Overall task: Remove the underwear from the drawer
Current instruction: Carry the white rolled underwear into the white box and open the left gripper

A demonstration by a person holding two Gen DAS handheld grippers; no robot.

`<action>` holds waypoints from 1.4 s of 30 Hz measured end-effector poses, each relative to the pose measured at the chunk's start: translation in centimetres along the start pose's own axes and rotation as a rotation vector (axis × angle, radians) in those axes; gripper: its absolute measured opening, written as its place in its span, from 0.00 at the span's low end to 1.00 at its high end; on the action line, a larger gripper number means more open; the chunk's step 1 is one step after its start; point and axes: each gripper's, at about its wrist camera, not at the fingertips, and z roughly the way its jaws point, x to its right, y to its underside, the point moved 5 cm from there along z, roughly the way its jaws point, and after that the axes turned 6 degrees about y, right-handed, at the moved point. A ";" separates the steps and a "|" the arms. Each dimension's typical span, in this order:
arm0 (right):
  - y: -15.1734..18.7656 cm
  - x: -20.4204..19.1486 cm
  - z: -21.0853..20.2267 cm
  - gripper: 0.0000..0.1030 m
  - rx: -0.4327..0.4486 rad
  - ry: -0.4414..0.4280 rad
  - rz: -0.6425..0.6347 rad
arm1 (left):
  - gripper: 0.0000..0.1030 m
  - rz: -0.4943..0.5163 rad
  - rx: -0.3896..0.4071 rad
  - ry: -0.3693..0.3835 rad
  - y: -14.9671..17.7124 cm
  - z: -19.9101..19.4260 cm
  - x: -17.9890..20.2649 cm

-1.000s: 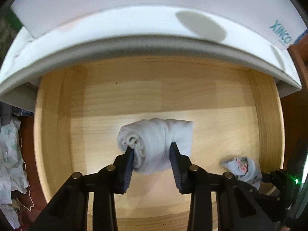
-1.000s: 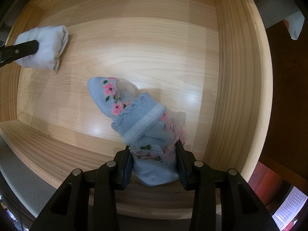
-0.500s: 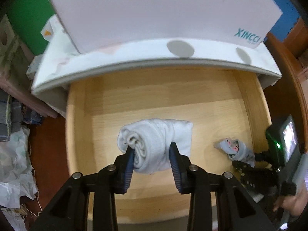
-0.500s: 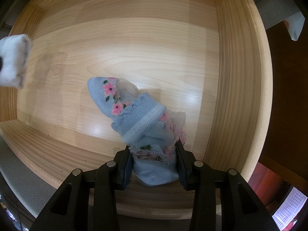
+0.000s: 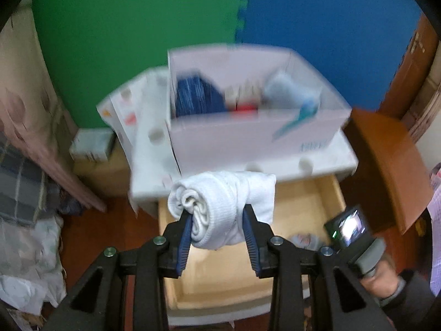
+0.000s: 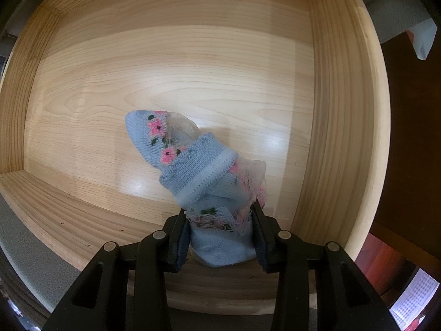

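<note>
A: Left wrist view: the left gripper (image 5: 217, 230) pinches a rolled white garment (image 5: 223, 207) between its blue-padded fingers (image 5: 184, 244), the roll held in the air, well above the wooden drawer (image 5: 308, 193) that stands pulled out below

B: And behind it?

A: A white cardboard box (image 5: 248, 135) sits on the white cabinet top (image 5: 275, 167), with a dark blue fabric (image 5: 197, 98) and a pale blue bundle (image 5: 289, 92) inside. Teal lettering on the box front is too blurred to read. A green panel (image 5: 132, 27) and a blue panel (image 5: 330, 22) back the scene

B: Is the other tool visible there?

A: Yes, low on the right: the right gripper (image 5: 355, 237) reaches into the drawer, its small screen lit, its fingertips hidden behind the left gripper's frame

B: Right wrist view?

A: The right gripper (image 6: 220, 231) is pressed onto a light blue knitted garment (image 6: 198, 171) with pink flowers and a sheer frill. The garment lies on the drawer (image 6: 193, 69) floor near the front wall, its lower end clamped between both fingers (image 6: 259, 237), its tip pointing up and left. A sheet with small printed rows (image 6: 413, 295) shows at the bottom right, too fine to read
</note>
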 end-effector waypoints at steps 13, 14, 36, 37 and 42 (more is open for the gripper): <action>-0.3 0.0 -0.2 0.36 -0.001 0.000 -0.001 | 0.34 0.044 0.131 -0.049 -12.6 -1.4 -0.6; -0.3 0.0 -0.2 0.36 -0.001 0.000 -0.002 | 0.34 0.044 0.124 -0.058 -12.9 -0.6 -0.5; -0.5 0.1 -0.4 0.36 -0.002 -0.001 -0.004 | 0.45 0.073 0.000 -0.073 -12.3 11.3 1.4; -0.5 0.1 -0.3 0.36 -0.001 -0.001 -0.005 | 0.45 0.068 0.001 -0.073 -12.3 11.2 1.3; -0.5 0.1 -0.4 0.36 -0.001 -0.001 -0.005 | 0.51 0.033 0.009 -0.039 -12.3 10.0 1.3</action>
